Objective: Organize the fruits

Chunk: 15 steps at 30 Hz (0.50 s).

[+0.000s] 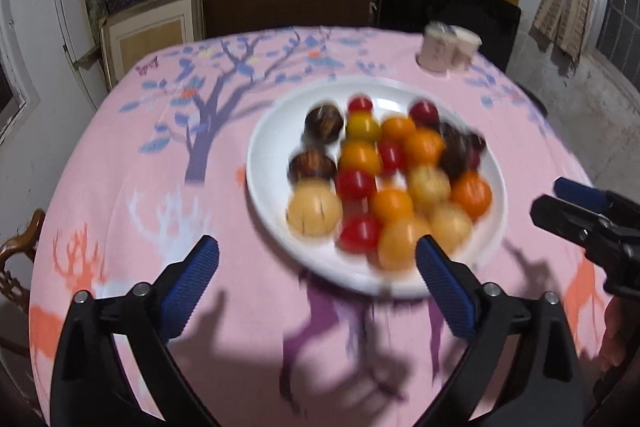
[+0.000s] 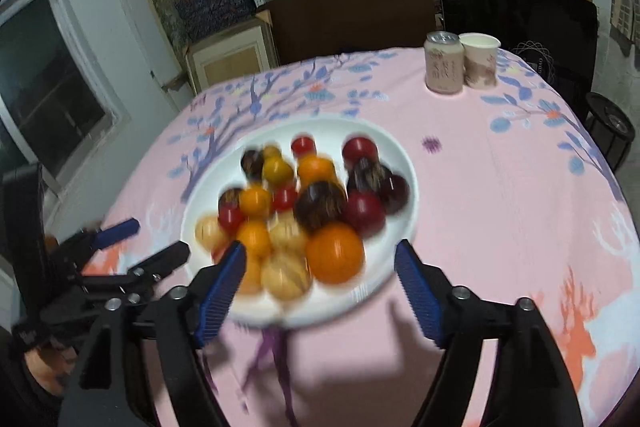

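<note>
Your pile of small round fruits, orange, red, pale yellow and dark brown, sits heaped on the round white plate (image 1: 272, 147) in the middle of the bench, which is draped in a pink cloth printed with trees and deer (image 1: 160, 155). Your right gripper (image 2: 320, 273) is the nearer one: its blue-padded jaws stand wide apart and empty, straddling the plate's near rim, with the large orange fruit (image 2: 335, 253) directly ahead between them. Your left gripper (image 1: 318, 265) is also spread open holding nothing, and the plate lies ahead and to its right. The fruits are round, so no long axis matters. A pink drink can (image 2: 444, 63) and paper cup (image 2: 480, 61) stand far right, well apart.
</note>
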Tool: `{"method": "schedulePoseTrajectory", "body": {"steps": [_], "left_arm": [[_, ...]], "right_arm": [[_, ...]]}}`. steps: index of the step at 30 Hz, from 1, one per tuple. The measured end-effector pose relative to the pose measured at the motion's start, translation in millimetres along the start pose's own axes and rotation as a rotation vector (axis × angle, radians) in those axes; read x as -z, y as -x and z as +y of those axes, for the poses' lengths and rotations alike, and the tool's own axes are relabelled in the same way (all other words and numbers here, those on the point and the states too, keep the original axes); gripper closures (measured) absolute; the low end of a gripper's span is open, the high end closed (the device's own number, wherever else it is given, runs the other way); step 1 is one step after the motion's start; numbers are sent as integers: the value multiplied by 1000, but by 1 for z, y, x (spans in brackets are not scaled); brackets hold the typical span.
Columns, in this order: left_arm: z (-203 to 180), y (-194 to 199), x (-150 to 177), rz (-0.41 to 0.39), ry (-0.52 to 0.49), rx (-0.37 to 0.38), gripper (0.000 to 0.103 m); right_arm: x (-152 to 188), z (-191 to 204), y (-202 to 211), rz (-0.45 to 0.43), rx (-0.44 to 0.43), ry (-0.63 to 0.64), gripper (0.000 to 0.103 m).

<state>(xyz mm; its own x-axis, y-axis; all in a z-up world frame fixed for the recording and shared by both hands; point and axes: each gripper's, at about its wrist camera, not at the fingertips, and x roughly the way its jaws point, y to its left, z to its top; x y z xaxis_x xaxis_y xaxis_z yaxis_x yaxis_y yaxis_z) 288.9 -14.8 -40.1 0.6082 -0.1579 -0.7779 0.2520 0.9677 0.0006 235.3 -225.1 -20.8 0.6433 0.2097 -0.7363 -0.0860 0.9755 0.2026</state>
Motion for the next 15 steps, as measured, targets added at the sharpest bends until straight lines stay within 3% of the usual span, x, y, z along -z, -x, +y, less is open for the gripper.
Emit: {"method": "schedulePoseTrajectory", "body": {"steps": [2,8,11,15], "left_arm": [[-6,14,27,13,-21,8,5],[-18,70,98,-7,-29,-16,5],[-20,109,121,-72,10,-32,5],[-27,159,145,-176,56,-117,5]], "right_arm": [[28,5,16,-4,25,30,5],[97,15,71,-54,41,31,4],[114,19,100,-104,57,23,4],[133,19,140,-170,80,28,4]]}}
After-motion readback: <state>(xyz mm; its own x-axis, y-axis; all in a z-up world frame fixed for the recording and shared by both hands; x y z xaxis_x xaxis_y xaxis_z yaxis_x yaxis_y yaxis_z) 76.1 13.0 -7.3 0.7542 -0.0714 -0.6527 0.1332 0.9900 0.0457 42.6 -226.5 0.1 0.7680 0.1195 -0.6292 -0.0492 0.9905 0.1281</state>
